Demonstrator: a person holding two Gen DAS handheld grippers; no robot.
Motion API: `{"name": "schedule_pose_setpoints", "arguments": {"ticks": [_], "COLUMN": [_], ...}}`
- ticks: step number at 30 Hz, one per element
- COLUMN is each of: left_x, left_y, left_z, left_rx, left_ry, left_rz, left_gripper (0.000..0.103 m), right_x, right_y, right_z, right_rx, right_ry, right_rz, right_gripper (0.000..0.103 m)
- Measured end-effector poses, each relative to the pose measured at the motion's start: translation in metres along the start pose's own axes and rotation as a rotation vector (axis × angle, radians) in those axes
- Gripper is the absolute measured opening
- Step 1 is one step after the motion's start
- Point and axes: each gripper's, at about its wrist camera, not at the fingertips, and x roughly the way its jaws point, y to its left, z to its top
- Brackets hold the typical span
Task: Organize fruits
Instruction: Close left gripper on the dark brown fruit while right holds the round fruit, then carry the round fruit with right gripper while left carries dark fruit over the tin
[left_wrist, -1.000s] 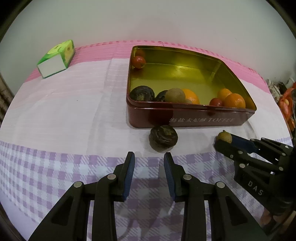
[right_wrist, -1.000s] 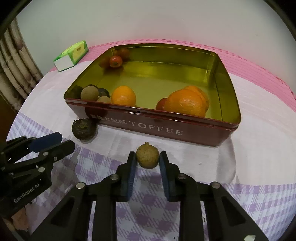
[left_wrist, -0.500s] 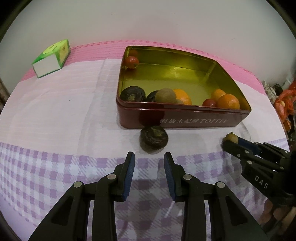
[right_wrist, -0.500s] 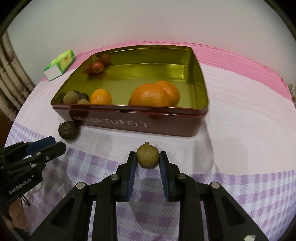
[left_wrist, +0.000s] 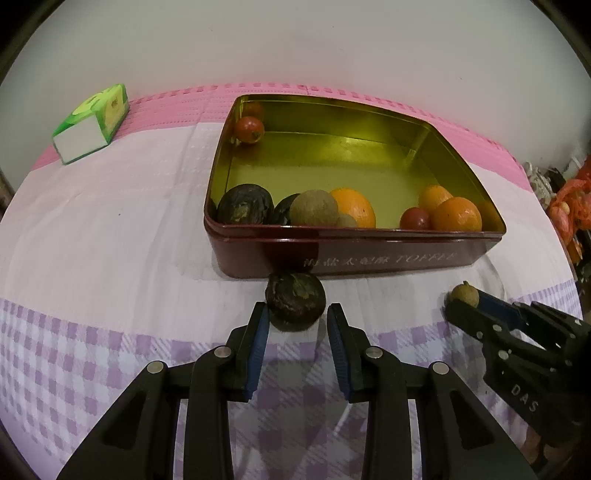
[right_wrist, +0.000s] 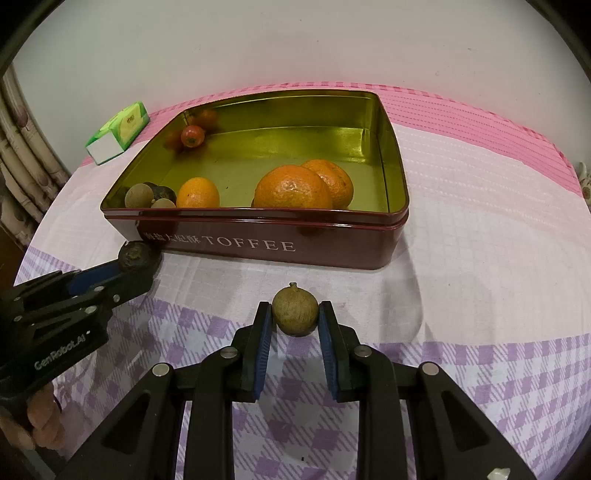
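Since a second ago: left gripper (left_wrist: 295, 321) has closed in on the dark wrinkled fruit (left_wrist: 295, 305), once well ahead of it; right gripper has swung slightly across the tin's front, its load unchanged.

Left wrist view
Dark wrinkled fruit: on the desk (left_wrist: 110, 229), just in front of the toffee tin (left_wrist: 369, 254), between the jaw tips.
Left jaws: parted, one pad at the fruit's edge, the other showing a gap; not clamped, placed to straddle for a pickup, I judge.
Tin contents: dark fruits, a brown one, oranges (left_wrist: 456, 214) and small red fruits along the near wall, gathered as the sorting place.
Green carton (left_wrist: 92, 123): far left, apart from the work.
Right gripper (left_wrist: 466, 300): lower right, carrying its fruit.

Right wrist view
Small brown fruit (right_wrist: 295, 314): pinched between the right jaws, stem up, seemingly lifted off the checked cloth.
Right jaws: clenched on that fruit, short of the tin, probably awaiting the drop inside.
Left gripper: lower left, tips about the dark fruit.
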Motion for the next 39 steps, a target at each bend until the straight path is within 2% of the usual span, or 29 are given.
{"name": "schedule_pose_setpoints", "arguments": {"ticks": [39], "left_x": [0.0013], "left_y": [-0.0046], "left_z": [-0.0023], "left_rx": [0.017], "left_ry": [0.006], "left_rz": [0.036], "left_gripper": [0.033], "right_x": [0.0007], "right_y": [-0.0007], "right_z": [0.0001], "right_rx": [0.003], "right_ry": [0.000], "right_rz": [0.001], "right_gripper": [0.024]}}
